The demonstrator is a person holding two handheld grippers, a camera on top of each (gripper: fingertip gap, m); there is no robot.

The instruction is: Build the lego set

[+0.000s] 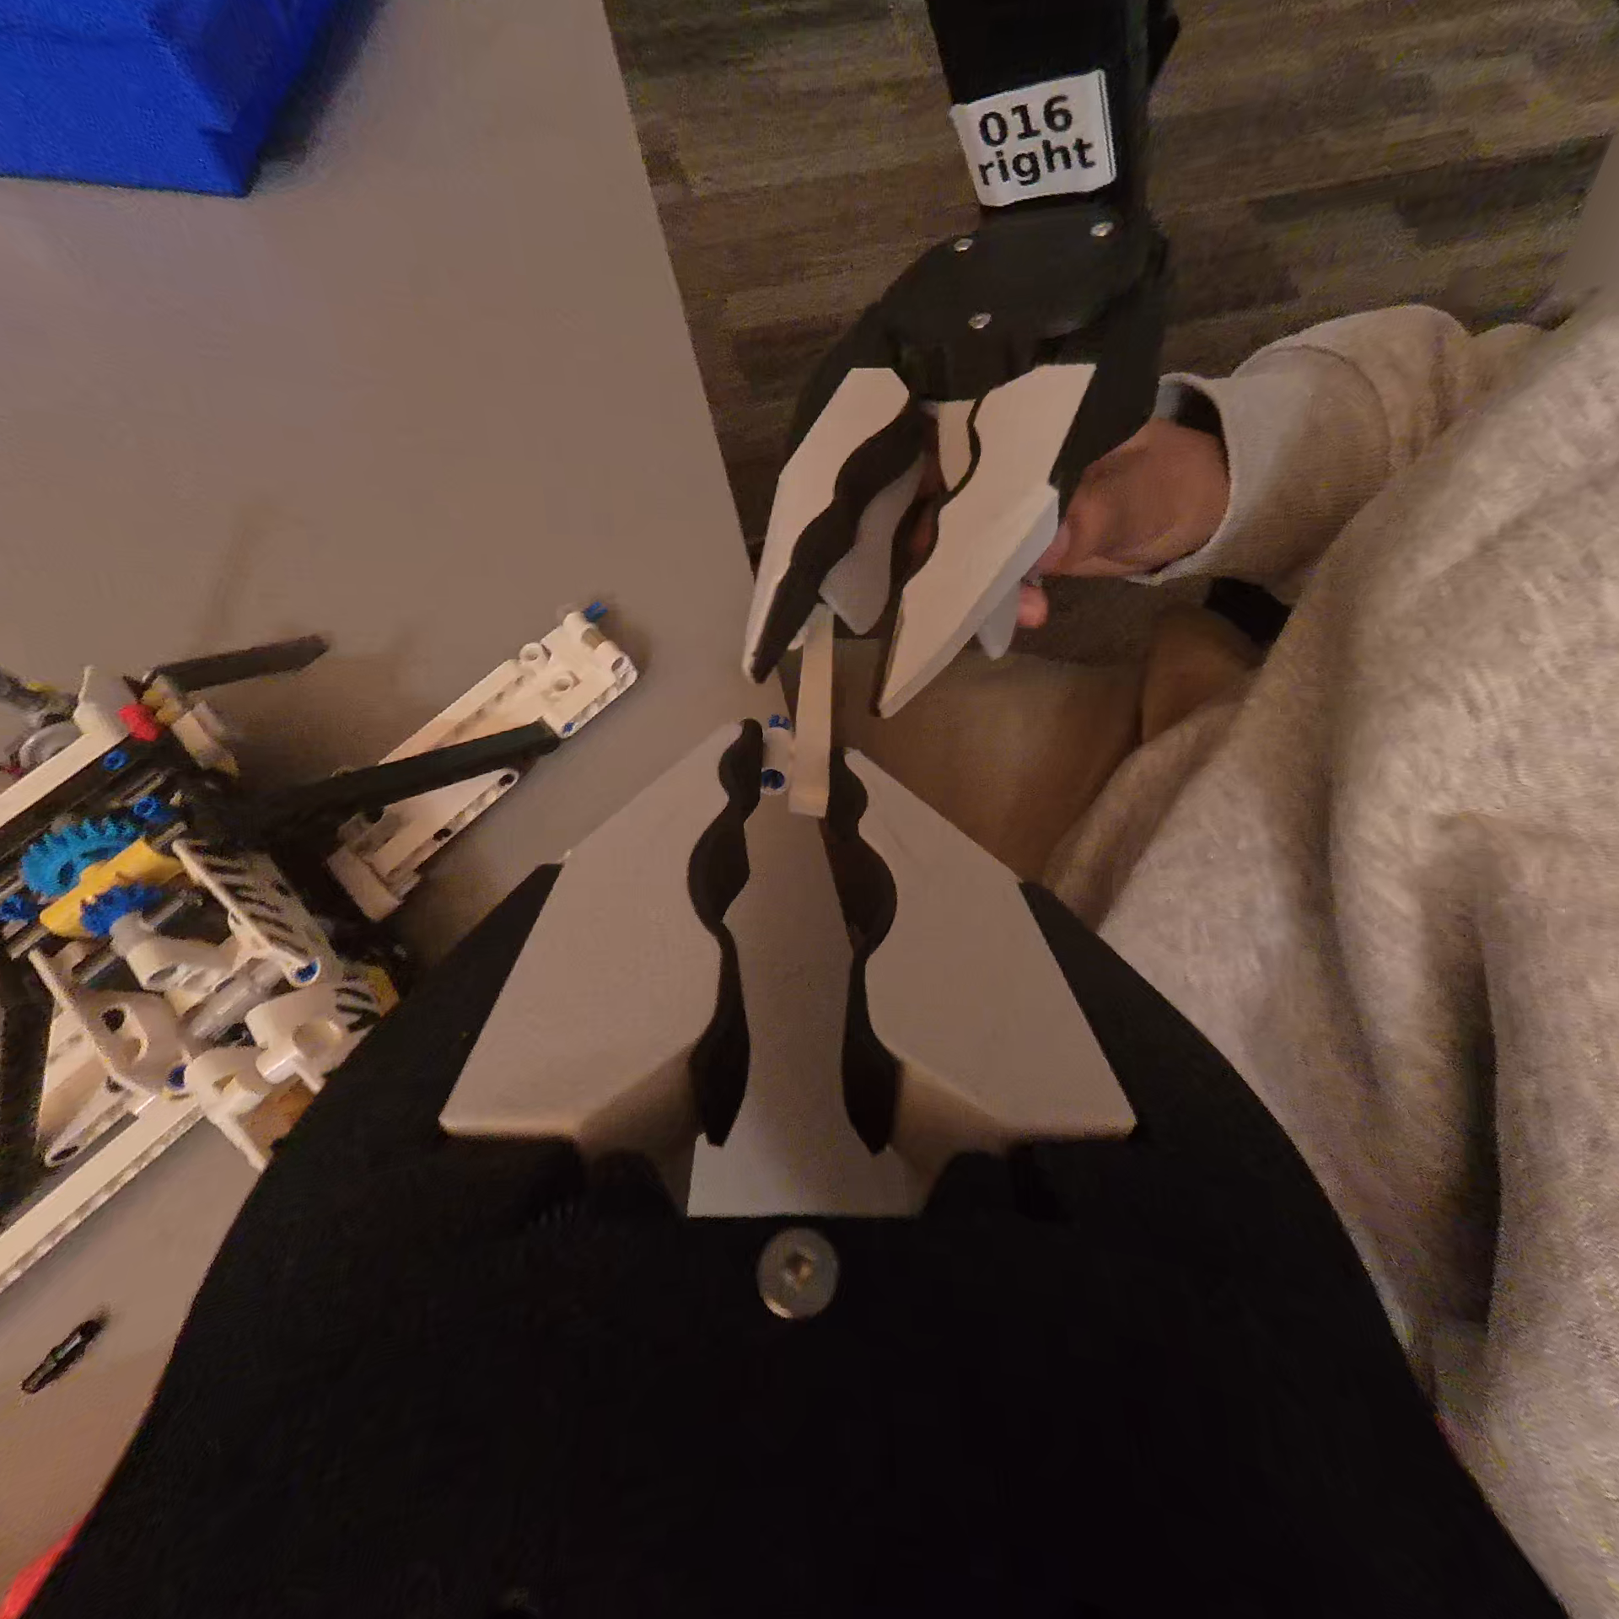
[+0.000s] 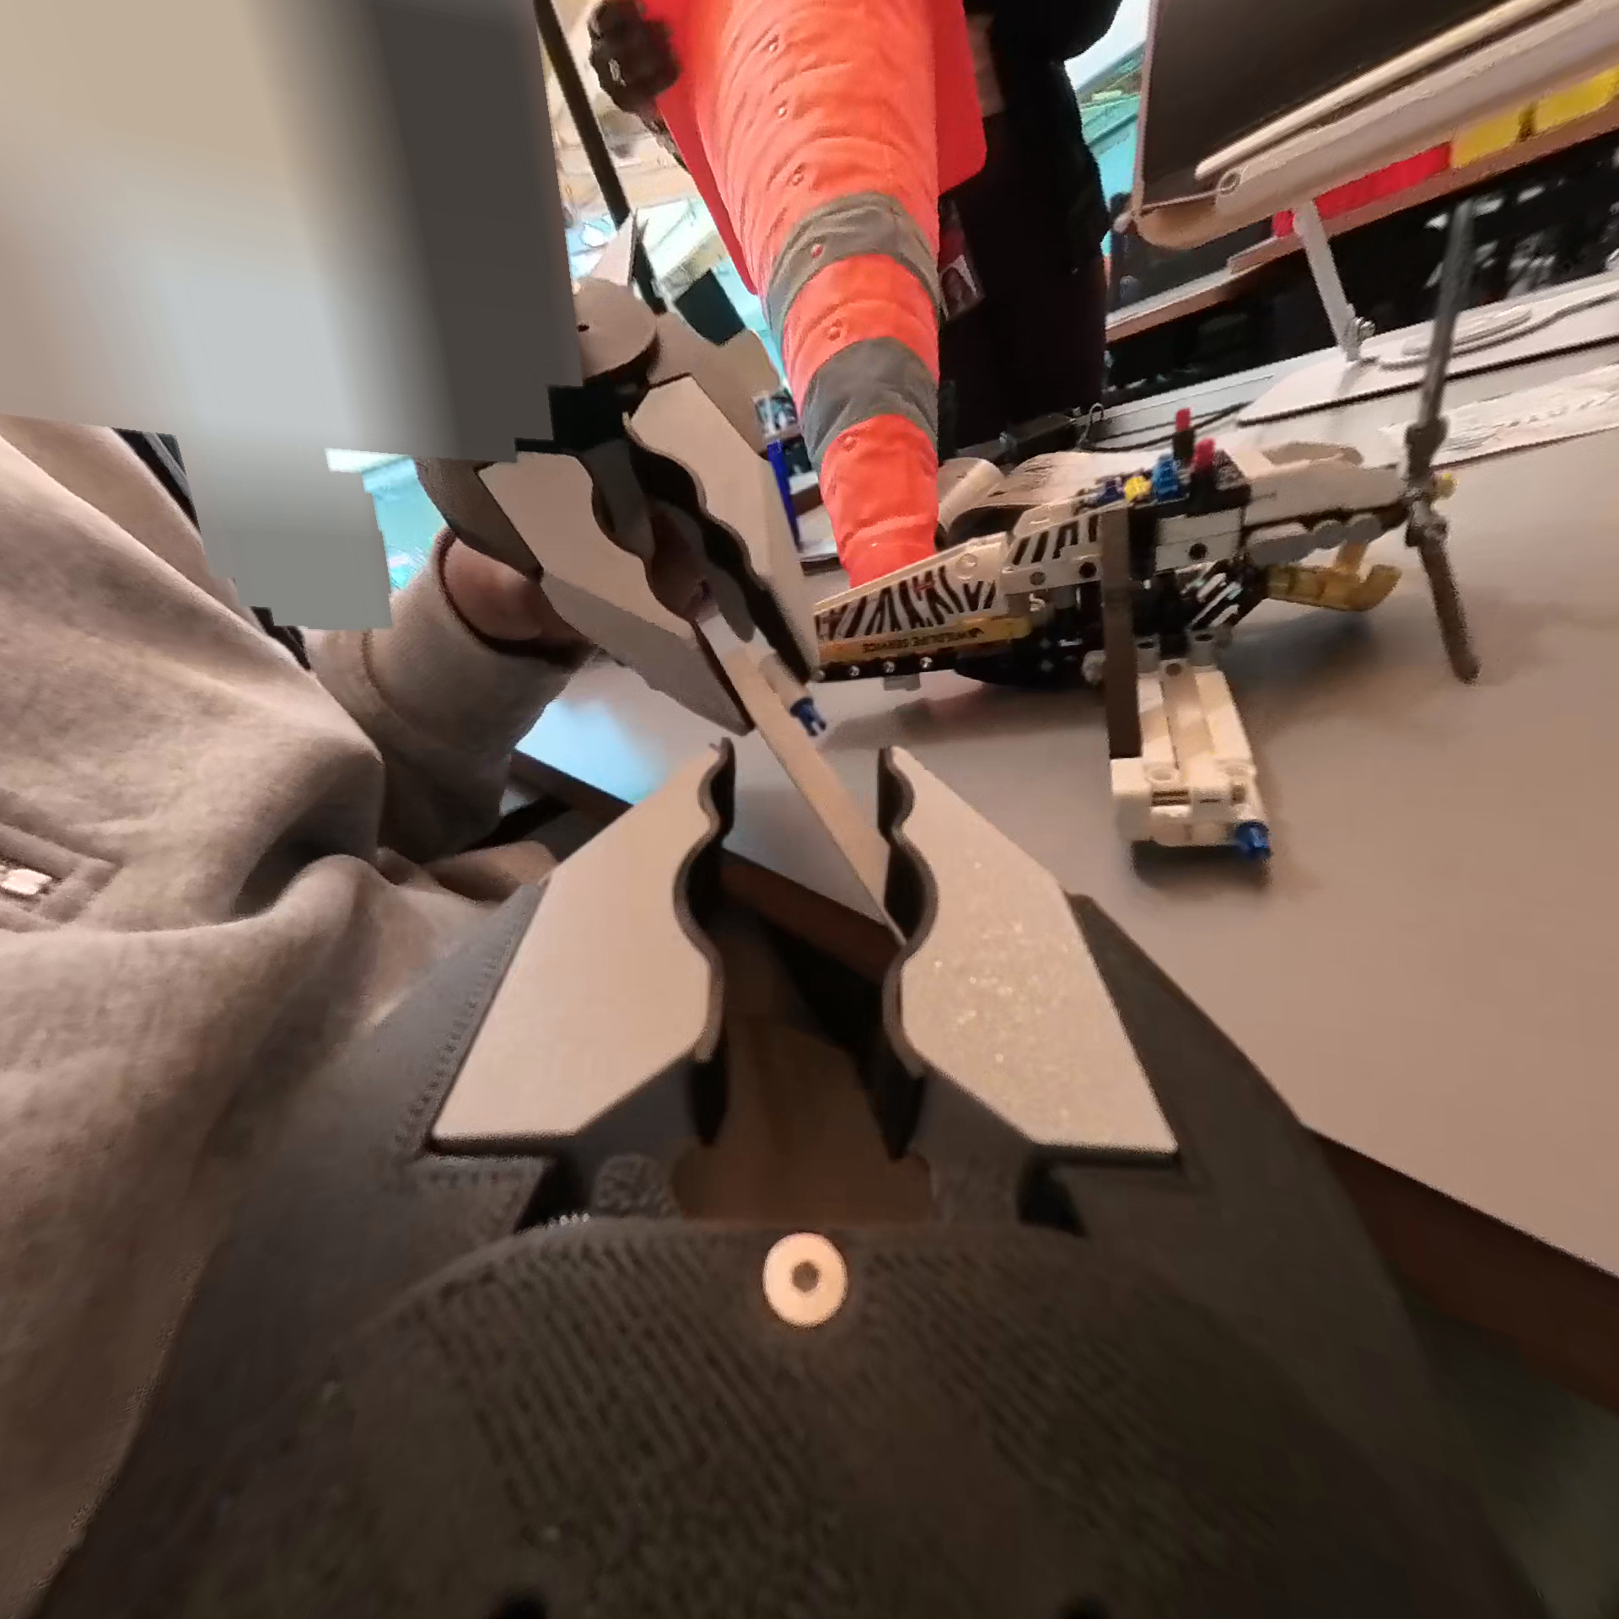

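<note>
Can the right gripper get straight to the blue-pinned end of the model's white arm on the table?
Probably not yet: the right gripper has the white beam between its fingers. The path to the white arm looks clear.

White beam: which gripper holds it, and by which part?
The left gripper pinches the white beam near one end; the right gripper is open around the other end, not clamping it.

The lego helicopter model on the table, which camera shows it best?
The right wrist view shows the lego helicopter model best: it shows it side-on, with zebra-striped panels, black rotor shaft and white skid all in frame. In the left wrist view the model sits at the left edge, seen from above, cut off and partly hidden by the left gripper.
</note>
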